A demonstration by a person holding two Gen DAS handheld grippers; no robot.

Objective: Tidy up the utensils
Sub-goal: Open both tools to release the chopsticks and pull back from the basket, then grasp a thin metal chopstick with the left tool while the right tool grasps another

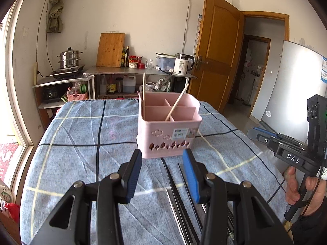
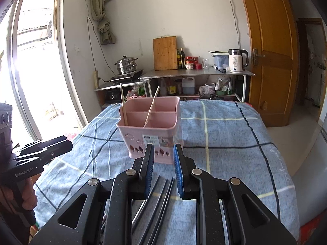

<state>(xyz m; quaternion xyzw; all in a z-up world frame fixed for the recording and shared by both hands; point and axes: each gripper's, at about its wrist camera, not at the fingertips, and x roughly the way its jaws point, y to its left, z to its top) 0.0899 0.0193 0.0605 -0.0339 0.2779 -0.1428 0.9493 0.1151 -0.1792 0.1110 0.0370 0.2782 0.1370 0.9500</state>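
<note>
A pink utensil caddy [image 1: 169, 126] with several compartments stands on the blue checked tablecloth [image 1: 81, 143]. Two wooden chopsticks [image 1: 176, 105] lean in it. It also shows in the right wrist view [image 2: 152, 130]. Dark metal chopsticks [image 1: 179, 200] lie on the cloth in front of it, under both grippers, and show in the right wrist view [image 2: 157, 202]. My left gripper [image 1: 163, 159] is open and empty above them. My right gripper [image 2: 163, 153] is open and empty, over the same chopsticks; it also shows at the right of the left wrist view [image 1: 265, 138].
A metal counter [image 1: 141, 71] stands behind the table with a cutting board [image 1: 110, 50], bottles, jars and a white kettle [image 1: 183, 64]. A steamer pot [image 1: 68, 59] sits on a stove at left. A wooden door [image 1: 216, 51] is open at right.
</note>
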